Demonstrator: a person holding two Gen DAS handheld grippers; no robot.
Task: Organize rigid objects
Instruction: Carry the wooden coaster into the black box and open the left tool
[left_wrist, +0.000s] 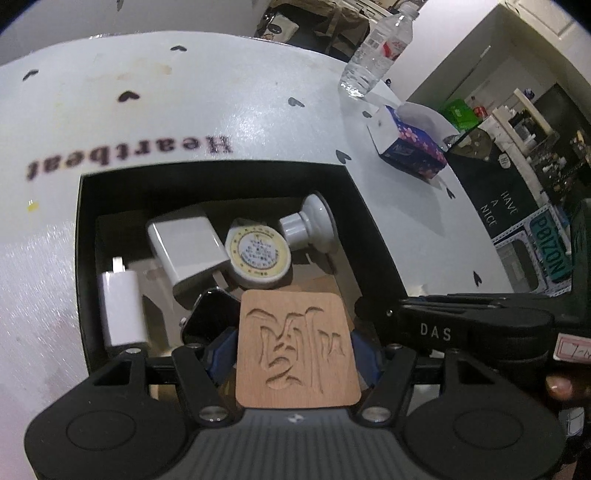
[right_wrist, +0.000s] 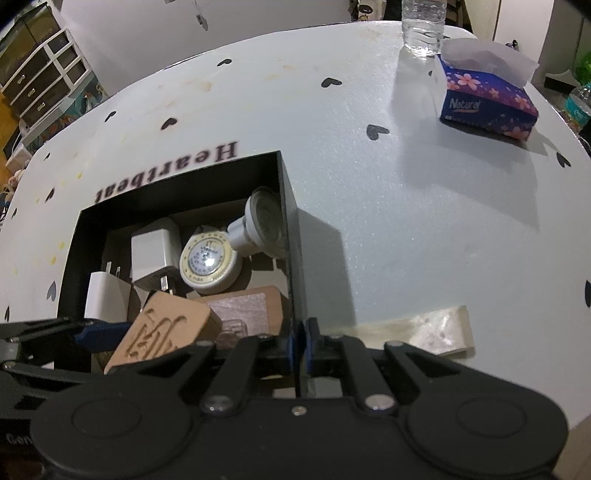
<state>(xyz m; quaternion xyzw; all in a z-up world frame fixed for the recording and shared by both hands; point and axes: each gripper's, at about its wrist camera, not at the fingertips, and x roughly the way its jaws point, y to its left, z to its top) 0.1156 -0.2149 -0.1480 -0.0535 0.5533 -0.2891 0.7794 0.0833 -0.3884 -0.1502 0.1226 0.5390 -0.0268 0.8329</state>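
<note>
1. My left fingers (left_wrist: 295, 347) are clamped on the carved rectangular wooden tile (left_wrist: 297, 347), which hangs over the near end of the open black rectangular box (right_wrist: 286, 221).
2. My right fingers (right_wrist: 300, 350) are pinched together on the box's right wall, steadying it on the white heart-printed worktop (right_wrist: 406, 221).
3. Inside the box, beyond the tile, lie 2 white chargers (left_wrist: 184, 254) and a round cream tin (left_wrist: 260, 256).
4. Risk: released tilted, the tile could wedge on the crowded contents or tip out over the near wall.

White table (right_wrist: 406, 206), black hearts, "Heartbeat" print.
On it: black box (right_wrist: 288, 236), tissue pack (right_wrist: 487, 107), water bottle (right_wrist: 423, 26), tape strip (right_wrist: 424, 332).
</note>
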